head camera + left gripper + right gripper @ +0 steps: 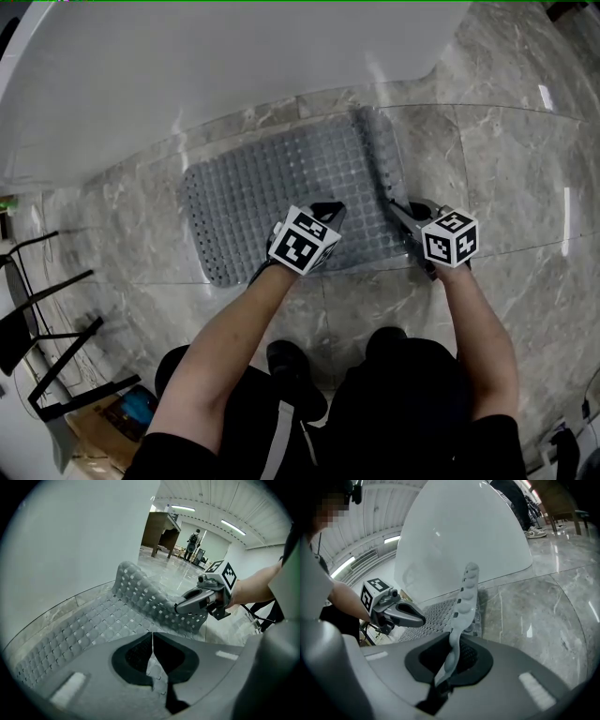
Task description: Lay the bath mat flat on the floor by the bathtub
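The mat (272, 187), grey and studded with rows of small holes, lies on the marble floor (525, 169) right beside the white tub (187, 66). Most of it is flat, with its long side along the tub. Its right end is raised and curled.

The head view shows the whole layout from above. The left tool (328, 211) has its tip over the middle of the mat, and the right tool (396, 204) is at the lifted right end. That view shows neither pair of jaws clearly.

The right gripper view does. Its jaws are clamped on the mat's edge (464, 597), which runs up between them as a thin standing strip. The left tool (419, 617) shows off to one side over the flat part, and the tub rises behind it. A person's shoes (533, 533) stand on the floor far back.

In the left gripper view its own jaws are together, and the mat (84, 630) spreads out beneath and beyond them. I cannot tell whether they nip any of it. This view alone shows the curl side-on, humped up where the right tool (180, 606) grips it. It also shows a person (193, 543) far down the room.

Only the head view shows the holder's knees and a black shoe (295, 375) near the mat's near edge. It also shows a black rack (47, 319) at the left.
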Demonstrator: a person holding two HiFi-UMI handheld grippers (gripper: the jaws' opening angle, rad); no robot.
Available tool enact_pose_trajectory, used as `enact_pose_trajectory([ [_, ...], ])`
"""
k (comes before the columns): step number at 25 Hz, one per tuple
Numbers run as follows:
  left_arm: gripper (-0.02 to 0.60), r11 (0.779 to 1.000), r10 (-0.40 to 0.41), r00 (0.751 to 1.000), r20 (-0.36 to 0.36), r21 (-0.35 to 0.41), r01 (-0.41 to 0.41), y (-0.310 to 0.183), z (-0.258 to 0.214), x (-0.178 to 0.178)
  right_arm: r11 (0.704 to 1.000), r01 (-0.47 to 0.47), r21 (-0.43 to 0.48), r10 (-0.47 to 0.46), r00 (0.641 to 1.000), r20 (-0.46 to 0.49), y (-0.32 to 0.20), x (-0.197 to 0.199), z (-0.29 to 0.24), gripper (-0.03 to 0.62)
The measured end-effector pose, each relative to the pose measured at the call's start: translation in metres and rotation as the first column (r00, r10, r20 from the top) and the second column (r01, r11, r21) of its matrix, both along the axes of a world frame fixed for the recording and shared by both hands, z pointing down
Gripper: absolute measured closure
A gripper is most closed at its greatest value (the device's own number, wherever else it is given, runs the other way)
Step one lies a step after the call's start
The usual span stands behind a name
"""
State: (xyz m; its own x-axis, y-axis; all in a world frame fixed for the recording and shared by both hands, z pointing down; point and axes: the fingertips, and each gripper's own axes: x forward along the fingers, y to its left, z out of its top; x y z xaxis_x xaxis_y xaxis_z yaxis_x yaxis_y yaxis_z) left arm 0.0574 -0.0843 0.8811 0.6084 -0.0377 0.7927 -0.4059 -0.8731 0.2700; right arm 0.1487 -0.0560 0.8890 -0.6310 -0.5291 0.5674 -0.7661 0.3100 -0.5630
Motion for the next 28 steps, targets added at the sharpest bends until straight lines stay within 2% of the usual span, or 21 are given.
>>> enact_pose_trajectory([
  [3, 0.568, 1.0, -0.005, 1.0, 0.002, -0.012, 0.005, 0.003, 0.0, -0.003, 1.0, 0.007, -0.017, -0.006, 1.0, 0.01, 0.001, -0.007, 0.004, 0.58],
  [6, 0.568, 1.0, -0.006, 1.0, -0.004, -0.007, 0.006, 0.002, -0.001, -0.002, 1.0, -0.003, -0.018, 0.002, 0.999, -0.034, 0.0, -0.001, 0.008, 0.579],
  [9, 0.568, 1.0, -0.008, 1.0, -0.004, 0.001, 0.008, 0.0, 0.0, -0.003, 0.993, -0.112, -0.02, 0.11, 0.989, -0.097, -0.01, 0.029, 0.013, 0.58],
  [12, 0.568, 1.0, -0.009, 1.0, 0.009, -0.003, 0.009, 0.001, 0.0, -0.006, 0.967, -0.249, -0.06, 0.238, 0.959, -0.153, -0.017, 0.065, 0.023, 0.581],
  [17, 0.568, 1.0, 0.009, 1.0, 0.01, -0.011, -0.009, 0.007, 0.0, -0.001, 0.946, -0.309, -0.1, 0.288, 0.94, -0.181, -0.016, 0.085, 0.036, 0.569],
  [18, 0.568, 1.0, 0.014, 1.0, 0.013, -0.015, -0.014, 0.009, 0.001, -0.001, 0.943, -0.315, -0.108, 0.292, 0.938, -0.187, -0.016, 0.088, 0.039, 0.561],
  [21, 0.568, 1.0, 0.021, 0.999, 0.027, -0.017, -0.02, 0.013, 0.006, -0.004, 0.935, -0.33, -0.128, 0.302, 0.932, -0.201, -0.014, 0.096, 0.045, 0.477],
  [24, 0.568, 1.0, 0.016, 1.0, 0.027, -0.02, -0.016, 0.013, 0.007, -0.005, 0.924, -0.36, -0.129, 0.334, 0.924, -0.187, -0.012, 0.102, 0.044, 0.422],
  [28, 0.568, 1.0, -0.006, 1.0, 0.008, -0.023, 0.006, 0.007, 0.003, -0.004, 0.911, -0.393, -0.123, 0.367, 0.91, -0.19, -0.001, 0.117, 0.041, 0.396],
])
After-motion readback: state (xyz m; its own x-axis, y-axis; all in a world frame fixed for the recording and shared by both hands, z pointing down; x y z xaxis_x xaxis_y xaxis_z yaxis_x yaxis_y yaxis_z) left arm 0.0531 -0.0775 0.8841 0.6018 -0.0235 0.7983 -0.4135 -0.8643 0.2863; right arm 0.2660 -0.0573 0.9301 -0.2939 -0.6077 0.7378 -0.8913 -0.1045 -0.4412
